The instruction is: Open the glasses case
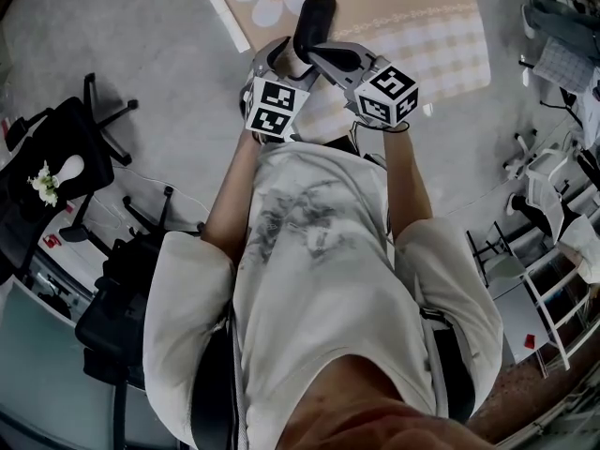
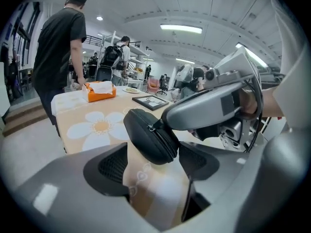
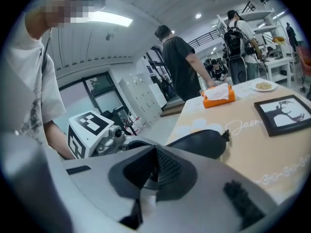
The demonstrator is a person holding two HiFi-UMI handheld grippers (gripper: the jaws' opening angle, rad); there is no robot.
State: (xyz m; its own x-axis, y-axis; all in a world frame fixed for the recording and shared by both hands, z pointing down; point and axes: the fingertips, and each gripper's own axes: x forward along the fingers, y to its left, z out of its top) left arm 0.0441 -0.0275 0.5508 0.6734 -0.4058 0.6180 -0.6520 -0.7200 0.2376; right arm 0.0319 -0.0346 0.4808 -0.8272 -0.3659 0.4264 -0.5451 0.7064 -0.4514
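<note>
The black zipped glasses case [image 1: 312, 19] sits over the near edge of the table [image 1: 441, 45], on a beige cloth printed with white flowers, its long side running away from the person. In the left gripper view it tilts upward, with its near end between the left gripper's [image 2: 153, 165] fingers. Those fingers are spread wide, and neither pad presses on the case. The right gripper [image 3: 153, 171] comes in from the right with its fingers pressed together. Their tip meets the case at its zip line beside the small pull, though I cannot tell whether the pull is pinched. Farther along the table stand an orange tissue box [image 2: 101, 91], a dark picture frame [image 3: 284, 113] and a plate [image 3: 264, 86]. A person in a black shirt [image 2: 60, 47] stands at the far end of the table.
</note>
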